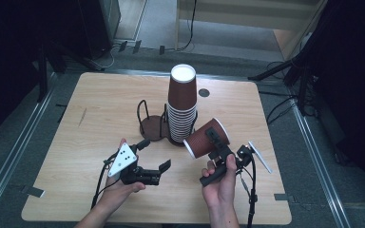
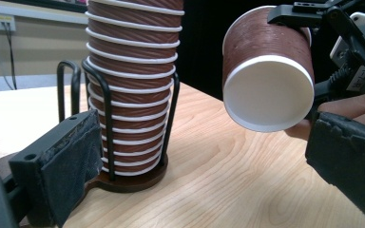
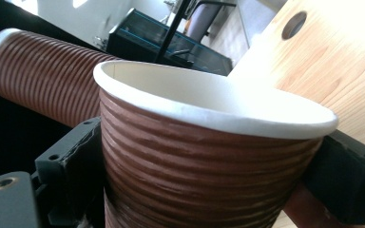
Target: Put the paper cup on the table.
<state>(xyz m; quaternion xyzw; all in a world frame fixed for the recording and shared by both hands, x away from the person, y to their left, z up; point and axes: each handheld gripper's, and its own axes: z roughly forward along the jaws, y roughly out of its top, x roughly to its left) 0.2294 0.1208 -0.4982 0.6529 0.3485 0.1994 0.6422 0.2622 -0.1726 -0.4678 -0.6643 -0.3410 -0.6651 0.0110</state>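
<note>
A tall stack of brown ribbed paper cups [image 1: 182, 107] stands upside down in a black wire holder at the table's middle. In the left gripper view the stack [image 2: 133, 95] is close ahead on the left. My right gripper [image 1: 210, 140] is shut on a single brown paper cup [image 1: 198, 144], held tilted just right of the stack and off the table. In the right gripper view that cup [image 3: 204, 161] sits between the two black jaws, with its white rim up. My left gripper [image 1: 154, 154] stands open in front of the stack with nothing between its pads [image 2: 73, 156]. The held cup's white bottom [image 2: 268, 90] faces it.
A second wire holder [image 1: 148, 118] with no cups stands just left of the stack. A round dark hole [image 1: 204, 92] lies in the wooden table [image 1: 100, 109] behind the stack. Dark stands and cables ring the table on the floor.
</note>
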